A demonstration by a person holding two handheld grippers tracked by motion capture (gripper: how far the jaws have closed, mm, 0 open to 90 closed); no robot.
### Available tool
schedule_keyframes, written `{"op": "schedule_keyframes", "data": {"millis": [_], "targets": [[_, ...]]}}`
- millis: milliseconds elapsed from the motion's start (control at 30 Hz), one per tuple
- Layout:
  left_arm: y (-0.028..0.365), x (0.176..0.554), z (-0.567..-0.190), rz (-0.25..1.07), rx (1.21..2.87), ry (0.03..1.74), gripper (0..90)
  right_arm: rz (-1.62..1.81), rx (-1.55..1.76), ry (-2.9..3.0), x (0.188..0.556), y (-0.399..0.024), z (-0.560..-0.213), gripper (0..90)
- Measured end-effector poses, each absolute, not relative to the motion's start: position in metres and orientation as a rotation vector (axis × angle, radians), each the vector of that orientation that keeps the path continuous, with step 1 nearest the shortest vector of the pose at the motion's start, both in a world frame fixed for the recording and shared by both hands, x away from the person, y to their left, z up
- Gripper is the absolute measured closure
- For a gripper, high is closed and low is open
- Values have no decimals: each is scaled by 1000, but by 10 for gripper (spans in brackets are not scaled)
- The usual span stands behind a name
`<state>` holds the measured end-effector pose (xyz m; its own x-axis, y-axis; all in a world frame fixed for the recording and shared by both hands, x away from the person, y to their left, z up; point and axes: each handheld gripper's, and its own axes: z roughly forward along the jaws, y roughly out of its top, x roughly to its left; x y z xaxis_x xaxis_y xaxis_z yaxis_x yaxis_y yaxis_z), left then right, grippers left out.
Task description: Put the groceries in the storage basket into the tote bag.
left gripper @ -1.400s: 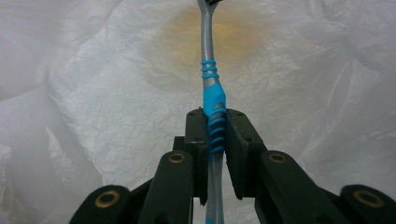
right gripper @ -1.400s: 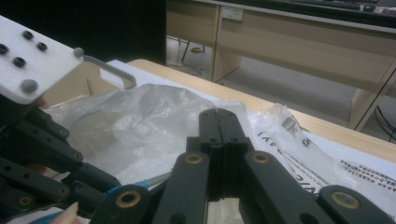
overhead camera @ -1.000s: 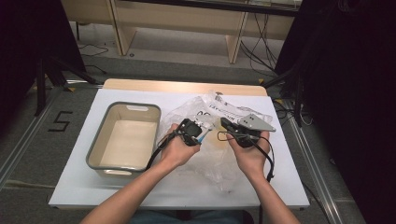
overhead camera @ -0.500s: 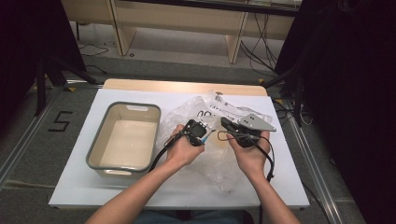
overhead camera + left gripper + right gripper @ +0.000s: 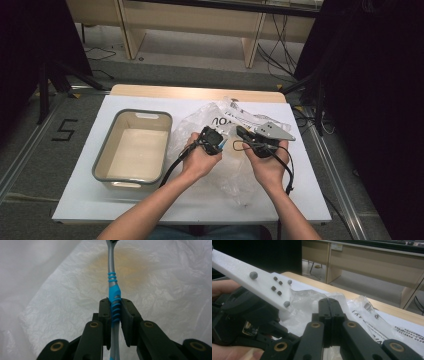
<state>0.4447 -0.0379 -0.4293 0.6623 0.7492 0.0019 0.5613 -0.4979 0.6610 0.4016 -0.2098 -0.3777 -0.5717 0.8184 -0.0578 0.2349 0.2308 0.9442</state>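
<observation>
A toothbrush (image 5: 114,300) is clamped by its blue grip in the left hand-held gripper (image 5: 115,307), head pointing into the plastic bag (image 5: 210,120) right of the tub (image 5: 131,150). The right hand-held gripper (image 5: 328,305) is fully closed, pinching bag film above the tabletop (image 5: 300,200).

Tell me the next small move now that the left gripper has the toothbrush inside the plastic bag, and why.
Probably draw the left gripper straight back so the toothbrush slides out of the plastic bag. Its jaws are clamped on the blue ribbed grip, with crinkled film all round the head end. The right gripper is pinched shut at the bag's edge, apparently steadying it, and the grey bin waits open beside it.
</observation>
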Motion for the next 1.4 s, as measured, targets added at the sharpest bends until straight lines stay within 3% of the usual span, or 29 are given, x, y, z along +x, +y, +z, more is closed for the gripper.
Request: {"op": "schedule_keyframes", "data": {"millis": [767, 1033, 1400], "targets": [[-42, 449, -434, 514, 2166, 938, 771, 1347, 966, 1947, 402, -210, -378, 900], [-40, 434, -432, 533, 2153, 874, 490, 1337, 972, 1956, 402, -211, -380, 900], [5, 373, -412, 454, 2127, 787, 370, 1276, 987, 2080, 398, -215, -393, 900]]}}
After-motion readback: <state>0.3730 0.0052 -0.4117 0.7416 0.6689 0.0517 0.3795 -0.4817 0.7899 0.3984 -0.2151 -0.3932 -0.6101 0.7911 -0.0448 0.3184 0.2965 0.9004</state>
